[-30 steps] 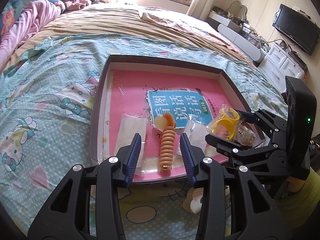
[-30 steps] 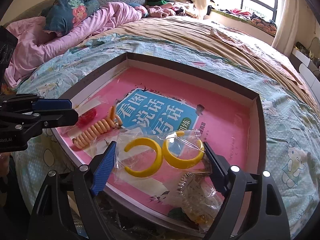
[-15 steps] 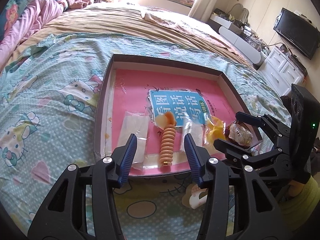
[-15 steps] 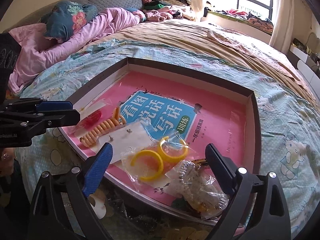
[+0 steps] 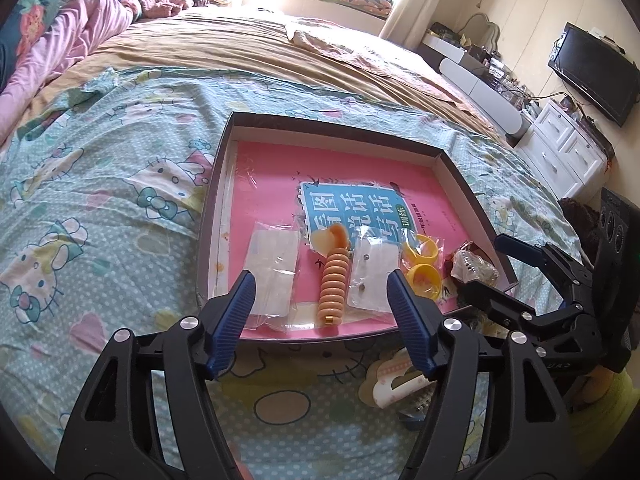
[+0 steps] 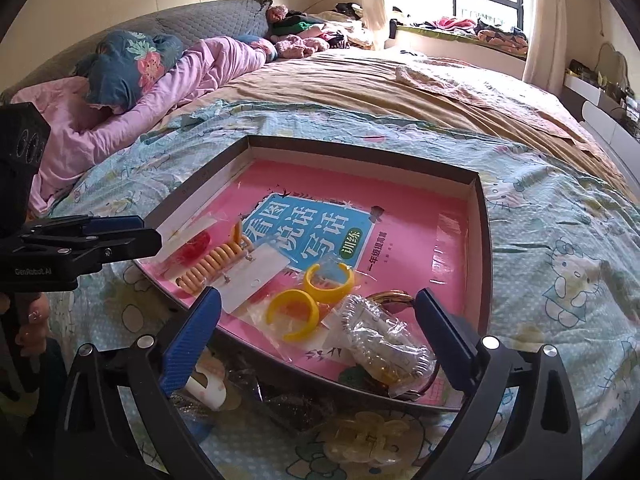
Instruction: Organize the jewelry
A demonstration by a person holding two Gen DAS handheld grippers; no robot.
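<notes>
Both claws, left point(image 5: 320, 300) and right point(image 6: 316, 328), had just been opening and stood spread, empty, at the lower frame edge. The bagged yellow hoops point(image 6: 310, 296) lay in the tray point(image 6: 478, 240), lower centre. The bag looked light, slippery and crinkly, best pinched by its film edge.

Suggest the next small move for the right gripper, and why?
Probably swing the right gripper down past the box's near wall to the loose flower-shaped clip on the bedspread. Its jaws have just been opening, nothing between them, and the yellow cuffs already lie inside the box.
</notes>
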